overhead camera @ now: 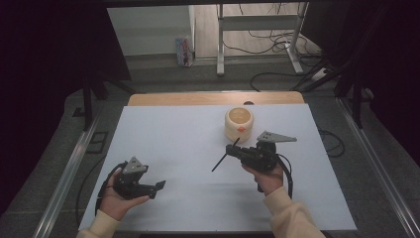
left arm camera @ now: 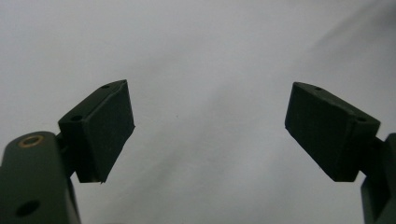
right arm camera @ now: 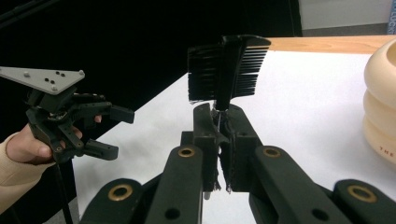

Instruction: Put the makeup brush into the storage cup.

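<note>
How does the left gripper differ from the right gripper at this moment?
The left gripper is open and holds nothing; the right gripper is shut on a black brush. The left one sits at the table's near left, the right one beside the cream container. Both are black and hand-held.

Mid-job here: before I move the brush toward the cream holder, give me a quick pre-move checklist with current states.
1. Right gripper shut on the black brush: ok, jaws clamp its handle.
2. Brush bristle end free of the table: ok, it sticks out in the air.
3. Cream ribbed holder upright with open top: ok.
4. Holder empty inside: cannot tell.
5. Left gripper open and holding nothing: ok.
6. Left gripper away from the holder: ok, it sits at the near left of the white table.
</note>
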The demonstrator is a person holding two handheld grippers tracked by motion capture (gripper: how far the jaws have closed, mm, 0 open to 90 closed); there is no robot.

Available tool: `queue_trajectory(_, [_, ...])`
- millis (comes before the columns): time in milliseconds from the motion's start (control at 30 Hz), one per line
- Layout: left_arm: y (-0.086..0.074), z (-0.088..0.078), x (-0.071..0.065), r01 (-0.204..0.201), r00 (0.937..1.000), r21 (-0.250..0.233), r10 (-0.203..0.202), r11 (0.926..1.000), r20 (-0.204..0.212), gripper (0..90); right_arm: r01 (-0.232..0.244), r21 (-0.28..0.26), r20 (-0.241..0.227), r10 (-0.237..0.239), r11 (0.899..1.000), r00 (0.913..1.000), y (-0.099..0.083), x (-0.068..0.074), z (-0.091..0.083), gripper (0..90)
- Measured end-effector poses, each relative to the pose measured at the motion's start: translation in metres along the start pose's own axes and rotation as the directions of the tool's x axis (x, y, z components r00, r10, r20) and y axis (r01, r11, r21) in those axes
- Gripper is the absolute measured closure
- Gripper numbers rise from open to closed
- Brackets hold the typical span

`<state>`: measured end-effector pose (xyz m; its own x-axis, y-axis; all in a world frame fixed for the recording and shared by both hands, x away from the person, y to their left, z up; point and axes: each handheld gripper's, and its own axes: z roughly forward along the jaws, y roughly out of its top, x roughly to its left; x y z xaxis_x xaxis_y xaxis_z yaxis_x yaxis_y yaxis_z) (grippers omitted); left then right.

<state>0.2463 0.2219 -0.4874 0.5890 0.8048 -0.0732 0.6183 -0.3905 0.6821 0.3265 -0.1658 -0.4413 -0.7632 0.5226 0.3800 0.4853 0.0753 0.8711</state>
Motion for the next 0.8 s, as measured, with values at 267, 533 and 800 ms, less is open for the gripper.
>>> queue_trajectory(267, [0.000,0.002,0.001,-0.005,1.0000,0.019,0.005,0.9998,-0.005,16.7,0.004,-0.012,0.005,-0.004,1.000,1.0000,0.004,0.000,-0.003,85.7])
queue_trajectory(533, [0.000,0.002,0.000,-0.016,0.9998,0.021,0.016,0.9997,-0.010,17.3,0.011,-0.048,0.011,-0.010,0.999,0.9999,0.015,-0.001,-0.009,85.7])
queue_trajectory(800, [0.000,0.004,0.000,-0.016,0.9998,0.029,0.017,0.9994,-0.009,17.3,0.019,-0.071,0.015,-0.018,0.997,0.9997,0.025,-0.005,-0.012,85.7])
